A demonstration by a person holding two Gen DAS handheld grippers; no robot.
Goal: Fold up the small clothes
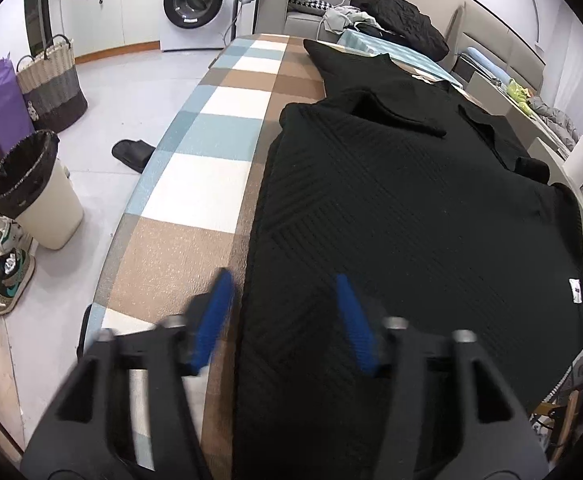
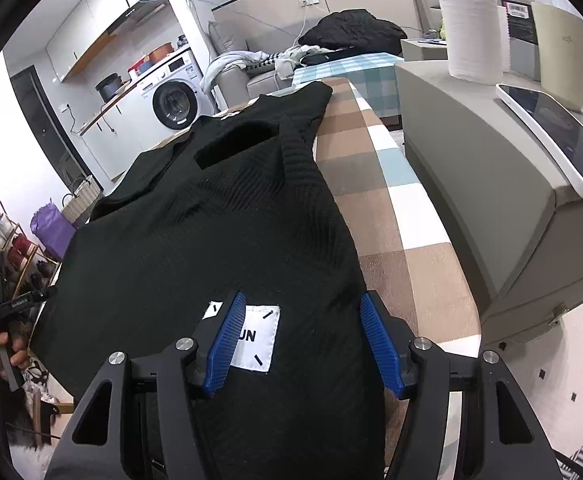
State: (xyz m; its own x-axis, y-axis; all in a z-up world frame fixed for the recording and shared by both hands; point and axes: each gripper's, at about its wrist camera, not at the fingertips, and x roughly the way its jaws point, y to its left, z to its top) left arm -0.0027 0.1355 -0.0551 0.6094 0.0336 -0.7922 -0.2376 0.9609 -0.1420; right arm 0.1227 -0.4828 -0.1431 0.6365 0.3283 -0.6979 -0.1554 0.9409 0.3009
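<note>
Black knit sweater (image 1: 391, 208) spread flat along the checked table (image 1: 195, 184), hem at the near edge, collar toward the far end, white label (image 2: 253, 338) at the near right corner. Left gripper (image 1: 283, 322) hovering over the near left hem, jaws apart, nothing pinched. Right gripper (image 2: 303, 338) likewise parted, straddling the label, pads not visibly pressing cloth. Best to bite both hem corners evenly, catch all layers, lift together, carry straight toward the collar, keep edges square. Off the left edge: bin (image 1: 35, 192) lined with a black bag, contents unseen; woven basket (image 1: 51, 80), contents hidden.
</note>
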